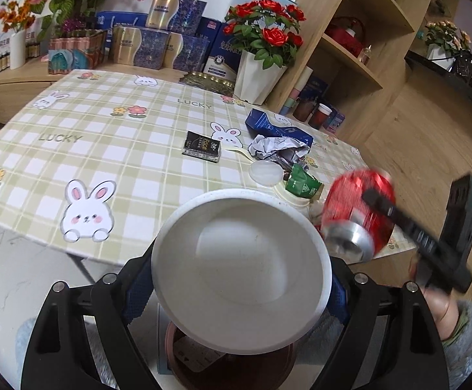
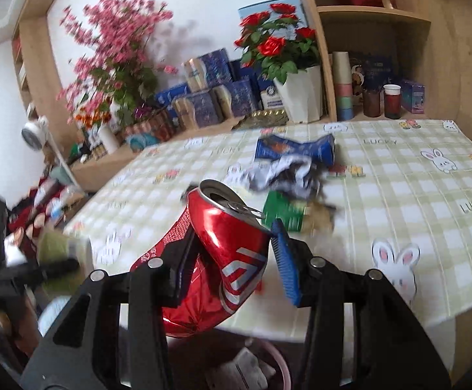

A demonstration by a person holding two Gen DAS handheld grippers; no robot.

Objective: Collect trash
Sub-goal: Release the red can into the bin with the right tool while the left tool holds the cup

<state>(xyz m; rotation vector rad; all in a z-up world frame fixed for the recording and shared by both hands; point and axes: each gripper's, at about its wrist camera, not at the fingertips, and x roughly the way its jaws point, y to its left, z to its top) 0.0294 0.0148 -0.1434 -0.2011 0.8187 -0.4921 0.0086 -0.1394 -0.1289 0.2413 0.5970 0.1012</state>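
Note:
My left gripper (image 1: 239,279) is shut on a white paper bowl (image 1: 241,269), its blue pads (image 1: 140,289) pressed against the bowl's sides. The bowl hangs off the table's near edge, over a reddish-brown bin (image 1: 236,372). My right gripper (image 2: 232,237) is shut on a dented red soda can (image 2: 226,243), tilted with its open top away from me. In the left wrist view that can (image 1: 359,211) hovers just right of the bowl. On the table lie a blue carton (image 1: 276,126), crumpled paper (image 1: 276,149), a green packet (image 1: 301,185), a white lid (image 1: 265,172) and a small black box (image 1: 202,147).
The table (image 1: 106,149) has a checked rabbit-print cloth. Gift boxes (image 1: 158,45), flower pots (image 1: 258,78) and wooden shelves (image 1: 349,65) with cups line its far side. The bin's pink rim (image 2: 284,370) shows below the can. A hand and sleeve (image 1: 457,318) are at the lower right.

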